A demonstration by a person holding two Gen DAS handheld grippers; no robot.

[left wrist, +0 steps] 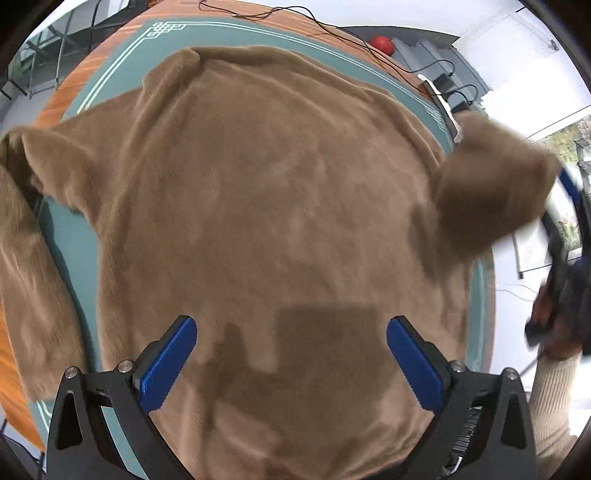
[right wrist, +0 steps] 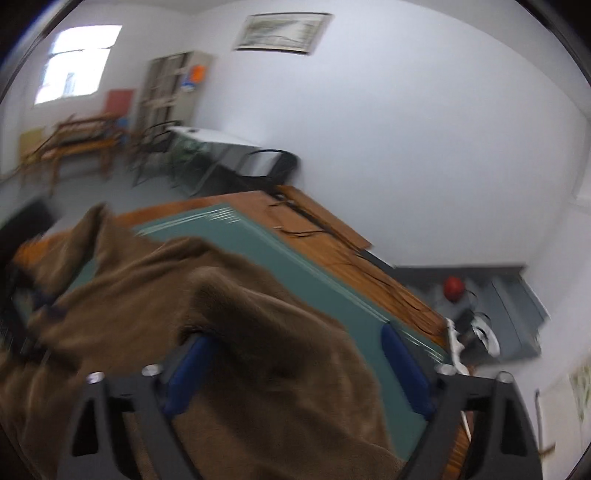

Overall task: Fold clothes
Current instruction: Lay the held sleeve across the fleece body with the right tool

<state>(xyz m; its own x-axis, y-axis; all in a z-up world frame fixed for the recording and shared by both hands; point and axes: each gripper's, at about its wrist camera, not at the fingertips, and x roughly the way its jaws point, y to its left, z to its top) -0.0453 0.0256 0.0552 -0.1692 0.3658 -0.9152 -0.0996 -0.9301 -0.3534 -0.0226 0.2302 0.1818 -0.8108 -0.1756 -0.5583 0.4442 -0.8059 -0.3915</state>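
A brown fleecy sweater [left wrist: 258, 203] lies spread flat on a green mat [left wrist: 221, 37]. My left gripper [left wrist: 291, 321] hovers above its near part, pointing steeply down, jaws wide and open with nothing between them. One sleeve [left wrist: 29, 277] hangs along the left side. The other sleeve [left wrist: 491, 192] is lifted off the table at the right, blurred, beside my right gripper [left wrist: 565, 258]. In the right wrist view the right gripper [right wrist: 295, 336] stands open, wide apart; the brown sleeve [right wrist: 258, 332] drapes over its left finger [right wrist: 188, 369] and lies loose between the two.
The mat covers a wooden table [right wrist: 332, 240] with black cables [left wrist: 332, 29] along its far edge. A red ball [right wrist: 453, 288] and grey cabinets stand beyond the table. Chairs [right wrist: 269, 166] and a bench stand further back. A person's cream sleeve [left wrist: 550, 398] is at lower right.
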